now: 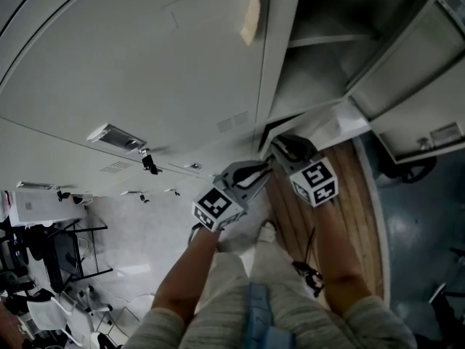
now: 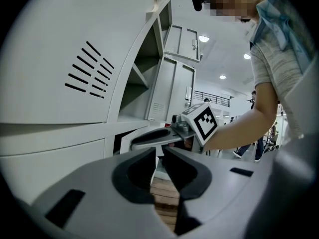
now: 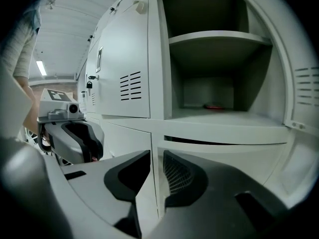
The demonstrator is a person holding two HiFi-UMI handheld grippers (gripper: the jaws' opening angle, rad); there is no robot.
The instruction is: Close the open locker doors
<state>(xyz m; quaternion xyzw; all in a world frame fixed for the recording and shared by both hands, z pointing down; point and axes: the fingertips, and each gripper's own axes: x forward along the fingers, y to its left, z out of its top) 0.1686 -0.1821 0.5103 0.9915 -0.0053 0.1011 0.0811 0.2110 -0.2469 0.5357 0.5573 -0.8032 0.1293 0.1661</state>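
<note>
Right gripper view is showing my right gripper with fingers standing apart, the ajar lower locker door presenting its upright free edge dead ahead.

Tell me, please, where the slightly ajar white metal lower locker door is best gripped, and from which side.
Grip the white metal lower locker door by its free left vertical edge, which seems to stand proud of the neighbouring closed door. Come from the front with the right gripper, one jaw either side of the thin sheet. The dark gap along its top suggests that it is ajar.
</note>
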